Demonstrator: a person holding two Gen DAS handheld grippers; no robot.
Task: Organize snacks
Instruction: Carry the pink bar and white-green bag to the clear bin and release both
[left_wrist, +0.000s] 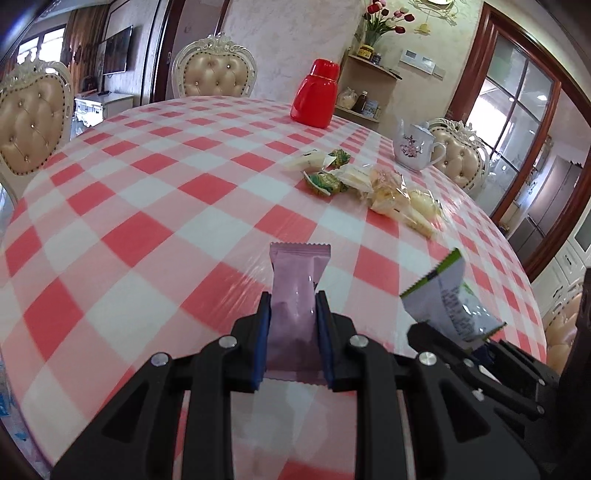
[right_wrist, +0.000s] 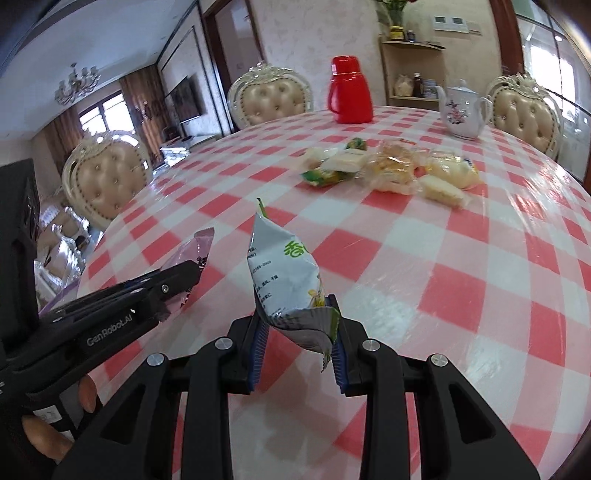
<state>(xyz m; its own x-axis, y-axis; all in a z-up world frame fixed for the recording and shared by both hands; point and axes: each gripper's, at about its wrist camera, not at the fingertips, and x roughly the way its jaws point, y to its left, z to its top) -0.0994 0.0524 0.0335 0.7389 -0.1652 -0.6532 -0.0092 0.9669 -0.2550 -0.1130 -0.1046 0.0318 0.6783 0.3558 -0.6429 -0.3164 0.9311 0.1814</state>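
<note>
My left gripper (left_wrist: 293, 306) is shut on a purple snack packet (left_wrist: 295, 288), held upright above the checked table (left_wrist: 147, 206). My right gripper (right_wrist: 297, 314) is shut on a white and green snack packet (right_wrist: 284, 273), also lifted off the cloth. In the left wrist view that packet (left_wrist: 447, 299) and the right gripper (left_wrist: 458, 339) show at the lower right. In the right wrist view the left gripper (right_wrist: 177, 284) with the purple packet (right_wrist: 199, 251) is at the left. A pile of snacks (left_wrist: 369, 184) (right_wrist: 388, 170), green and pale yellow wrappers, lies further back on the table.
A red jug (left_wrist: 316, 96) (right_wrist: 350, 90) stands at the far side of the table, a flowered white teapot (left_wrist: 415, 146) (right_wrist: 461, 109) to its right. Padded chairs (left_wrist: 214, 72) (right_wrist: 107, 181) ring the table. A hand (right_wrist: 48, 432) holds the left gripper.
</note>
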